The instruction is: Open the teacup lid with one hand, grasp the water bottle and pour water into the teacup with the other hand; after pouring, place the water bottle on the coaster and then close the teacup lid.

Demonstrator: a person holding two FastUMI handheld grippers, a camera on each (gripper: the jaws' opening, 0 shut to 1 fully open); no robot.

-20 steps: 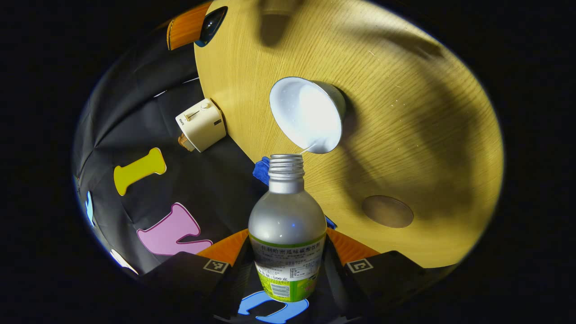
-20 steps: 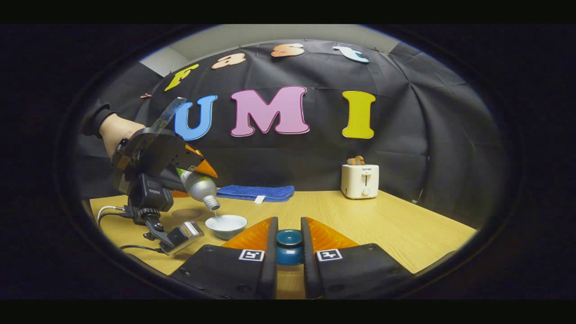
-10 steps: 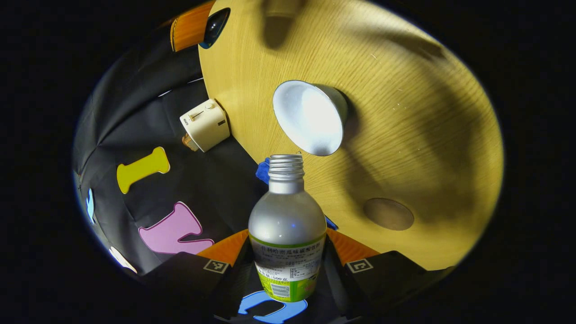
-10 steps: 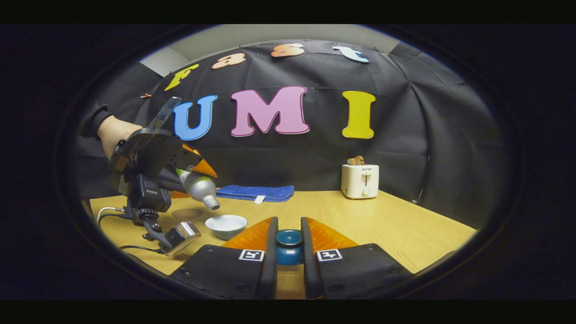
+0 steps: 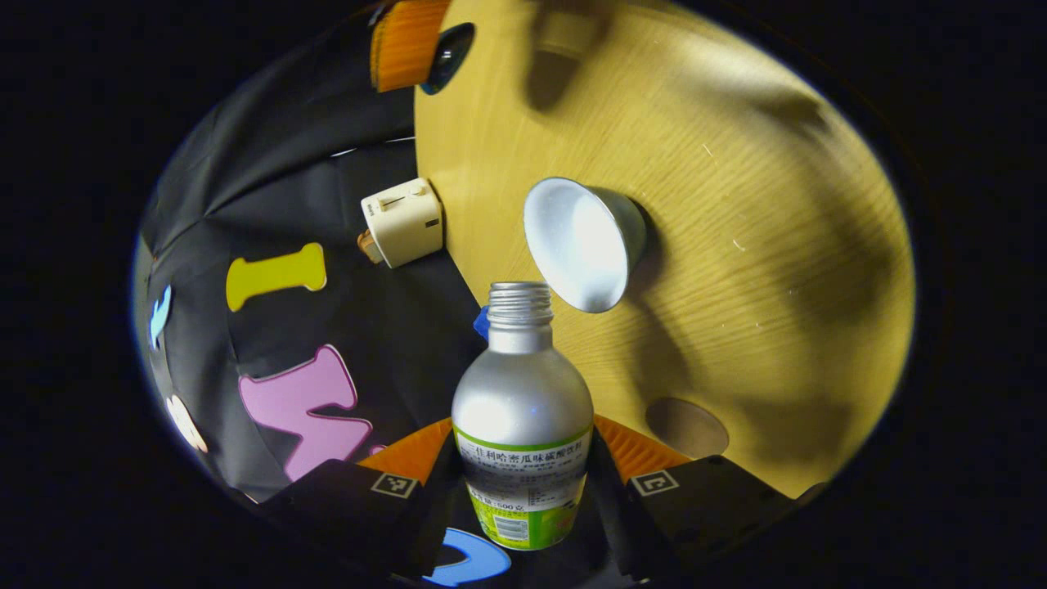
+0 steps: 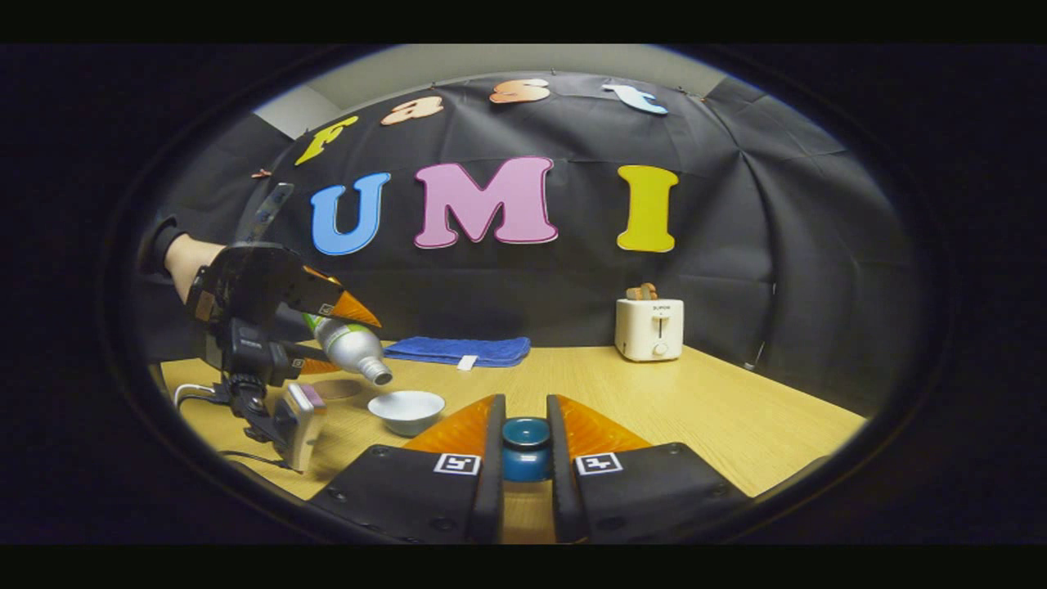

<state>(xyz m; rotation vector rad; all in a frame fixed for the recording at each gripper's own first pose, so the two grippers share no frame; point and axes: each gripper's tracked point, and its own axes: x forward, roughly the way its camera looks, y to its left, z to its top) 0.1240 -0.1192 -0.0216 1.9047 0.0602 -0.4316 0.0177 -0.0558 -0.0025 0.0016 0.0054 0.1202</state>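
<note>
- My left gripper (image 5: pixel 523 458) is clamped on the bottle (image 5: pixel 523 425), tilted mouth-down beside the open cup (image 5: pixel 585 244).
- My right gripper (image 6: pixel 525 425) pinches the lid (image 6: pixel 525 448) above the table (image 6: pixel 695 409).
- The coaster (image 5: pixel 687 427) lies near the cup.

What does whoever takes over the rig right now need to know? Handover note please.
Left gripper: shut on the water bottle, tilted with its open mouth near the teacup, no stream visible.
Right gripper: shut on the teacup lid, held above the table, off the cup.
Coaster: bare, on the table beside the cup.
Done: lid off, bottle grasped; pour looks finished, but the water level cannot be judged.
Left: stand the bottle on the coaster, then close the lid on the teacup.
</note>
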